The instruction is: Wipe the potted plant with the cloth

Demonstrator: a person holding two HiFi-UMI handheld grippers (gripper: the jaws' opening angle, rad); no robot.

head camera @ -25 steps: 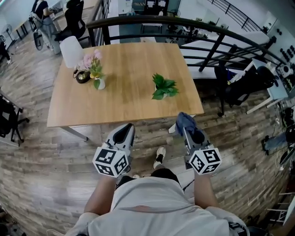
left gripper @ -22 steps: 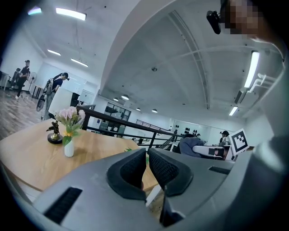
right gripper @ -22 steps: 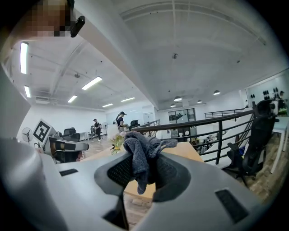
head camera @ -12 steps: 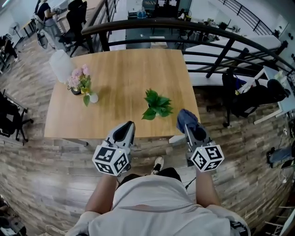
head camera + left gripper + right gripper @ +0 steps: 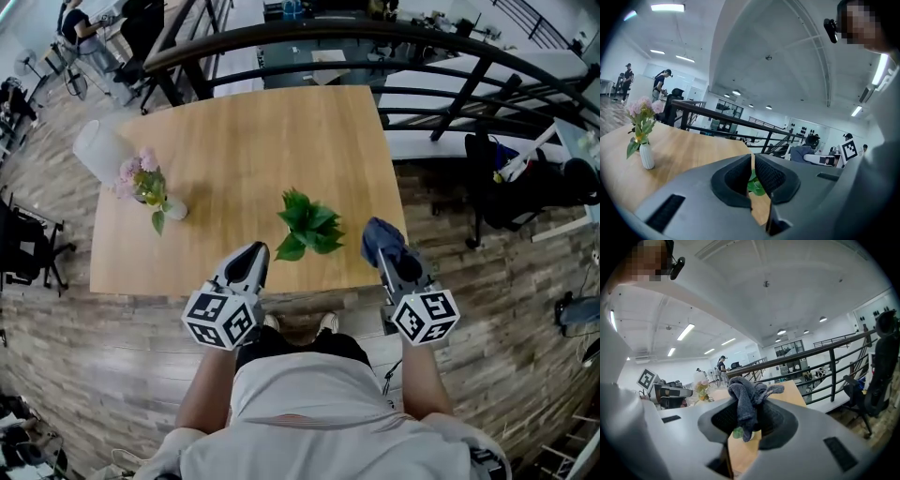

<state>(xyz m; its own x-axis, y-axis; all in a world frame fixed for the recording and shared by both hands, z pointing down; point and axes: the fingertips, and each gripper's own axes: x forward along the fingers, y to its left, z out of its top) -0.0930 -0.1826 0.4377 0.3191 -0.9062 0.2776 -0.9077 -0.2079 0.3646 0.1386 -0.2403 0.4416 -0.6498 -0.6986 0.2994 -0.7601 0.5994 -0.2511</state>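
The potted plant (image 5: 307,223), a small clump of green leaves, stands on the wooden table (image 5: 262,141) near its front edge. My left gripper (image 5: 250,253) hovers at that edge, just left of the plant, with its jaws shut and nothing held. In the left gripper view (image 5: 752,163), a bit of leaf (image 5: 756,188) shows through the slit between the jaws. My right gripper (image 5: 387,255) is just right of the plant, shut on a crumpled blue-grey cloth (image 5: 379,239). That cloth (image 5: 746,397) sticks up from the right gripper (image 5: 745,417).
A vase of pink flowers (image 5: 147,187) stands at the table's left side, with a white chair back (image 5: 94,150) beyond it. A black railing (image 5: 375,37) curves behind the table. Office chairs stand at the right (image 5: 525,187) and left (image 5: 23,246).
The person has stepped up to the table. The plant now lies close between the two grippers, which reach the table's front edge. Both grippers keep their state; the cloth stays held.
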